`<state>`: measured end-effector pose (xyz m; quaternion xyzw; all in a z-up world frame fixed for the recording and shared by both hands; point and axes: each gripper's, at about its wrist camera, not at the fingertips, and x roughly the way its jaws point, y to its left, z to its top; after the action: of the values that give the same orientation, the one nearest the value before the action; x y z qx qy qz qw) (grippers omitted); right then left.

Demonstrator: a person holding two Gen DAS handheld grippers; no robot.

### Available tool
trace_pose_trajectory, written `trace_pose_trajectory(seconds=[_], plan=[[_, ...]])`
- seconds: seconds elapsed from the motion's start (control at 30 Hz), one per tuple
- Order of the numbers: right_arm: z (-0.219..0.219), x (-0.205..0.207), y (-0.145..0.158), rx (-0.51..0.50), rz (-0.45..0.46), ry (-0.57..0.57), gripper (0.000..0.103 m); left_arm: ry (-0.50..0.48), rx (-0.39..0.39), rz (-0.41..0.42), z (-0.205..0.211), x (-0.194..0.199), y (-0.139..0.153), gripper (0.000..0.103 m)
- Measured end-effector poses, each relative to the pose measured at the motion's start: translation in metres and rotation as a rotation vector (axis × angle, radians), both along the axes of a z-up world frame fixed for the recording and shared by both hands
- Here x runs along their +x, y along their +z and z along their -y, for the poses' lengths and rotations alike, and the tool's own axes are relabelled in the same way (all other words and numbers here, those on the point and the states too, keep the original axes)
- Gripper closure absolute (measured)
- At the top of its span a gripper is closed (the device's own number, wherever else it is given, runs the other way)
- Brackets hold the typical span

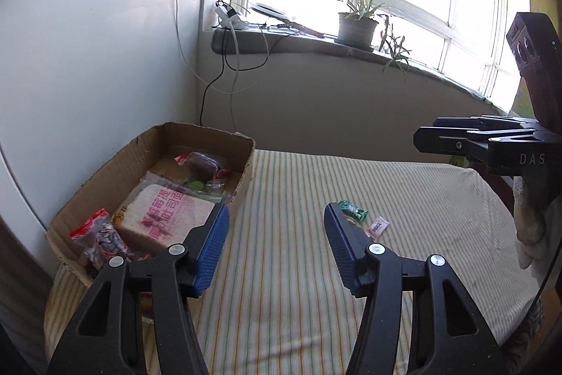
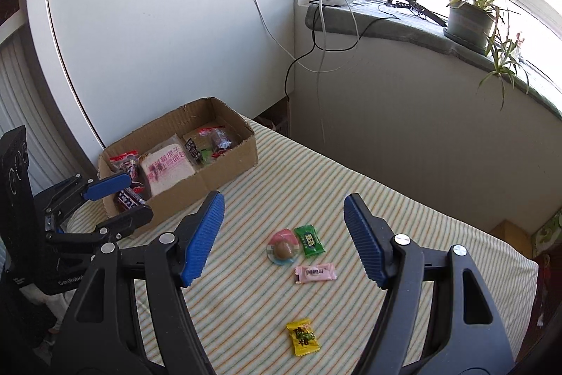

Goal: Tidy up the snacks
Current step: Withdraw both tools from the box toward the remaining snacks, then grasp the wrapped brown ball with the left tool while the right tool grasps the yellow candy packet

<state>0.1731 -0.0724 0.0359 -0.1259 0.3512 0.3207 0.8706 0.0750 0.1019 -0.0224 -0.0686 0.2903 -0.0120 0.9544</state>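
Four small snacks left on the striped counter [image 2: 404, 199]; both tools spread and empty.

The cardboard box [image 2: 224, 169] at the counter's far left corner already holds the bread pack [image 2: 167, 169] and several wrapped sweets. Loose on the cloth lie a green sachet [image 2: 309, 240], a round sweet [image 2: 283, 250] touching it, a pink sachet [image 2: 315, 273] just below, and a yellow sachet [image 2: 302, 338] apart and nearest. The right tool [image 2: 283, 234] hangs above this cluster, jaws wide, nothing between them; the left tool [image 1: 276, 238] sits by the box, jaws apart, empty. Best take one piece at a time, probably the pink sachet; press flat to the cloth, pinch across its short side. The round sweet's wrapper looks slippery, though glare makes that uncertain.
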Motion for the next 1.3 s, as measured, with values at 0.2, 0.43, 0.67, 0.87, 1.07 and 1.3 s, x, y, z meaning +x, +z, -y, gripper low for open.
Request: trace_pose_trajectory(seconds=[0.2, 0.43, 0.67, 0.87, 1.07, 1.3], plan=[[0.062, -0.014, -0.026, -0.018, -0.040, -0.082, 0.030, -0.083, -0.042, -0.062, 0.025, 0.023, -0.015, 0.058], [0.093, -0.034, -0.056, -0.048, -0.088, -0.079, 0.031, -0.153, -0.047, -0.141, 0.052, 0.046, -0.035, 0.061], [0.082, -0.034, -0.088, -0.049, -0.179, -0.036, 0.043, -0.199, -0.030, -0.218, 0.073, 0.079, -0.055, 0.061], [0.068, -0.029, -0.113, -0.051, -0.237, -0.013, 0.050, -0.188, 0.032, -0.251, 0.083, 0.102, -0.070, 0.061], [0.059, -0.025, -0.126, -0.069, -0.257, -0.006, 0.051, -0.193, 0.007, -0.294, 0.079, 0.112, -0.082, 0.065], [0.051, -0.029, -0.137, -0.114, -0.253, 0.006, 0.058, -0.189, -0.002, -0.288, 0.077, 0.114, -0.083, 0.069]])
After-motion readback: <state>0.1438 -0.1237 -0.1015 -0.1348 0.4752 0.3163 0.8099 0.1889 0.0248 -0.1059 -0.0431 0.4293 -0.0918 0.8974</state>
